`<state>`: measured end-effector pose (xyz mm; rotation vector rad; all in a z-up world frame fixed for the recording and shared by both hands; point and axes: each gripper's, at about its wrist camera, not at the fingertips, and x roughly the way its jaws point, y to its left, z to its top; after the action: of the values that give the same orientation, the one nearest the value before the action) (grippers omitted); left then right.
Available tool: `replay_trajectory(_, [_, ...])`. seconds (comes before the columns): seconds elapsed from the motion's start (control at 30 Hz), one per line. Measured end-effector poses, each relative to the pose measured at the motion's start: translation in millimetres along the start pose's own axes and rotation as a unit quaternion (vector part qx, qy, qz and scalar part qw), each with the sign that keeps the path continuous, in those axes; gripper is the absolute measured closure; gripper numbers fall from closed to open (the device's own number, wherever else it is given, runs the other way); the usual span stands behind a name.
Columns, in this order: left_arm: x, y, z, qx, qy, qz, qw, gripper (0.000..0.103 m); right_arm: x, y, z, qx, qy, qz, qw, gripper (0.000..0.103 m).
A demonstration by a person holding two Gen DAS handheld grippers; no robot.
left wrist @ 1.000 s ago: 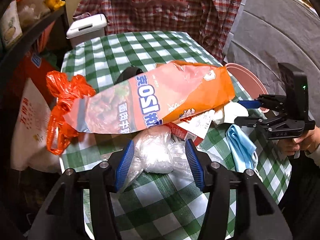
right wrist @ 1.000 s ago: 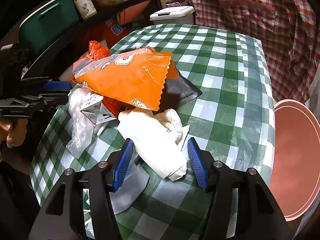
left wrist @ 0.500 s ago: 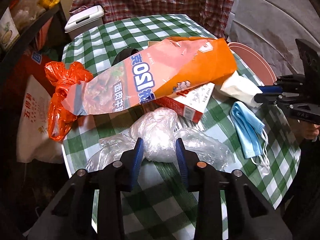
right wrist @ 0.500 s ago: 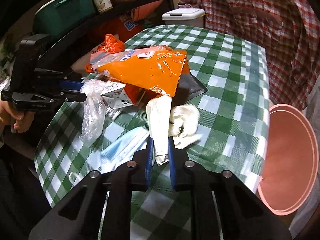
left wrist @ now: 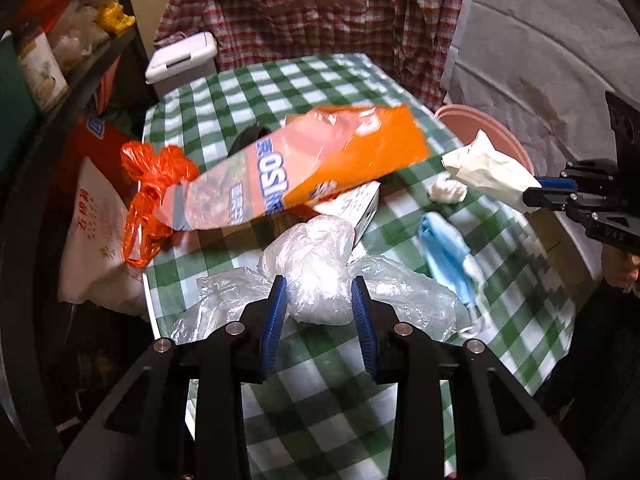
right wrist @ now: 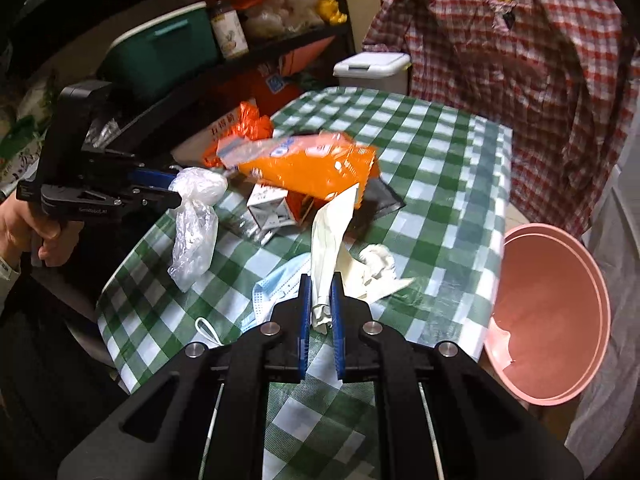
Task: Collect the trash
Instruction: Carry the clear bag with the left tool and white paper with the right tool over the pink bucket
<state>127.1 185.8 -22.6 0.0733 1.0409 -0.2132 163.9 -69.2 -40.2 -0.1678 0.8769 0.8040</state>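
My left gripper [left wrist: 318,284] is shut on a crumpled clear plastic bag [left wrist: 316,256], held off the green checked table [right wrist: 440,152] with its tail hanging. My right gripper [right wrist: 320,280] grips a long white paper wrapper [right wrist: 330,232] that sticks up between the pads, and its jaws are still closing on it. On the table lie a big orange snack bag [left wrist: 320,164], a small carton [right wrist: 268,212], a blue face mask [left wrist: 444,252] and a crumpled white tissue [left wrist: 448,192]. A knotted orange plastic bag [left wrist: 152,184] hangs at the left edge.
A pink bin [right wrist: 548,320] stands open beside the table's right edge. A white lidded bin [left wrist: 180,64] and a hanging plaid shirt [right wrist: 520,60] are beyond the far end. Dark shelves [right wrist: 168,80] with a green box and jars line the left side.
Both grippers went from open to shut, the left on the plastic bag and the right on the paper wrapper. Both have since risen, lifting their pieces off the table.
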Motion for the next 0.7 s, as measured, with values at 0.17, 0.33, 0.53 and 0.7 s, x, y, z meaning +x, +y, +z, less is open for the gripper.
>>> replay_trajectory(0.17, [-18.7, -17.5, 9.8, -0.001, -0.036, 0.01, 0.9993, 0.07, -26.0, -6.6, 4.9, 0.018, -0.04, -0.007, 0.999, 0.093])
replay_trajectory(0.33, [-29.9, -33.9, 23.4, -0.013, -0.078, 0.024, 0.9966, 0.07, -46.5, -21.9, 8.7, 0.045, -0.078, -0.033, 0.995, 0.093])
replay_trajectory(0.53, [-35.3, -51.3, 40.5, -0.026, -0.123, 0.027, 0.9917, 0.07, -68.0, -40.8, 10.9, 0.069, -0.116, -0.077, 0.988, 0.093])
replay_trajectory(0.7, [-36.2, -64.0, 53.1, -0.043, -0.152, 0.028, 0.9871, 0.07, -87.5, -62.8, 11.4, 0.094, -0.145, -0.109, 0.979, 0.093])
